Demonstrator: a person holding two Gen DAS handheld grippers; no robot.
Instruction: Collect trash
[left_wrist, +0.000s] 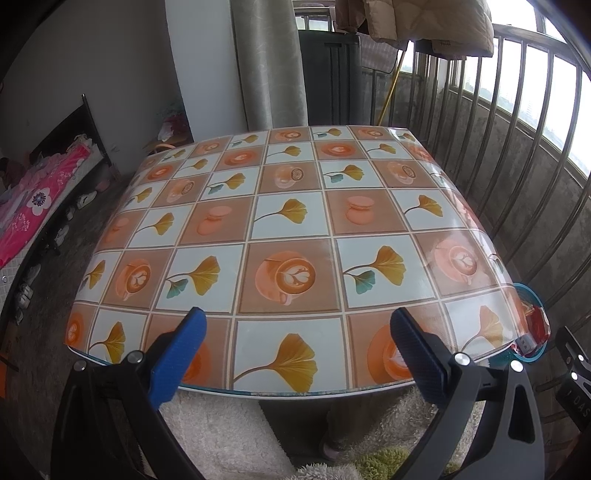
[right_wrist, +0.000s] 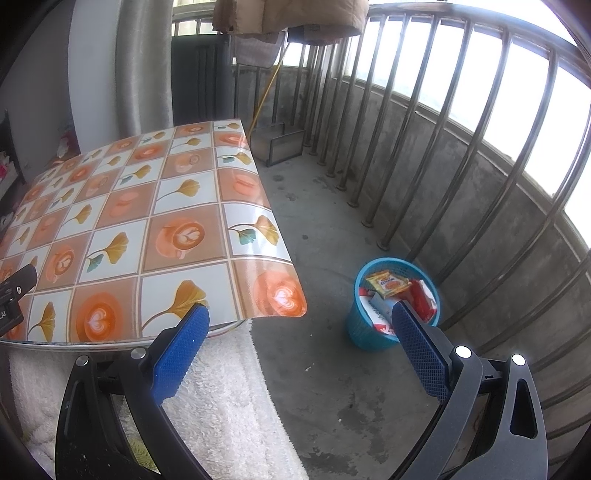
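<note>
While the left tongs (left_wrist: 297, 354) hang over the near edge of the worktop (left_wrist: 291, 221), their blue pads (left_wrist: 177, 360) stand wide apart with nothing between them. The worktop wears a glossy cloth of checked squares, coffee cups alternating with yellow leaves. Just past its near right corner a blue basket (left_wrist: 532, 295) peeks out, mostly hidden by the cloth, with a red wrapper (left_wrist: 537, 325) showing inside. At the far right edge of this view a dark part of the right tongs (left_wrist: 574, 373) is visible. A pink bedspread (left_wrist: 33, 206) lies to the far left, and a metal railing (left_wrist: 517, 129) runs along the right.

From the right wrist view, the right tongs (right_wrist: 301, 349) are also spread apart and hold nothing. They hover near the worktop's (right_wrist: 122, 221) right corner, above a white fluffy rug (right_wrist: 221, 387) and the bare concrete floor (right_wrist: 332, 221). The blue basket (right_wrist: 360, 328) stands on the floor, well to the right of the worktop and near the railing (right_wrist: 461, 147). In it lie a yellow snack packet (right_wrist: 391, 282), red wrappers (right_wrist: 423, 299) and a white and red carton (right_wrist: 380, 312). The right pad (right_wrist: 419, 350) overlaps the basket's near rim in this view.
</note>
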